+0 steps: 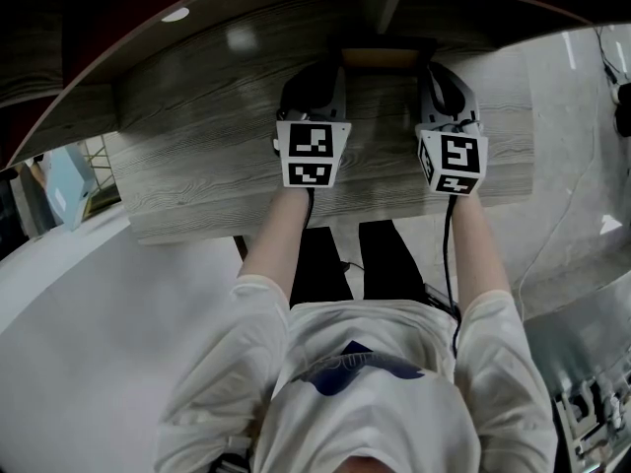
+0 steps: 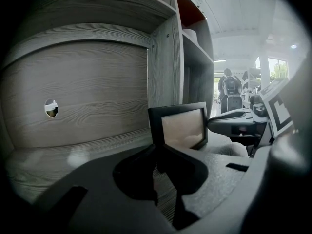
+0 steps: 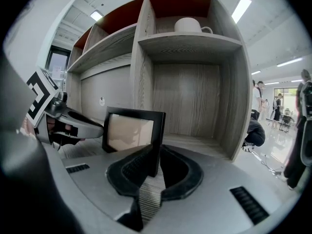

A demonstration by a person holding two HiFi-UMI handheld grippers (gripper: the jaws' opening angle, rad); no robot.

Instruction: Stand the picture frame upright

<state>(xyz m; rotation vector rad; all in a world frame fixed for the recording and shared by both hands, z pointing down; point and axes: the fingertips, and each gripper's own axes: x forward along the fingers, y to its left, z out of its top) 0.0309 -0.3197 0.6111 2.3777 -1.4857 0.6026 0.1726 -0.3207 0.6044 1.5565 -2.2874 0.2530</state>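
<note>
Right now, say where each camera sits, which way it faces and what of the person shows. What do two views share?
Head view: on the person's head, looking steeply down at the desk; shows forearms, left gripper and right gripper.
Left gripper view: on the left gripper, looking along its jaws, shut on the frame, left edge; right gripper shows.
Right gripper view: on the right gripper, facing the shelf; jaws shut on the frame's right edge.
Shared: the frame, in both gripper views.

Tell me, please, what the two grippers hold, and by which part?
Both hold the upright picture frame. The left gripper pinches its left side edge near the bottom corner, and the right gripper pinches its right side edge, also low down.
</note>
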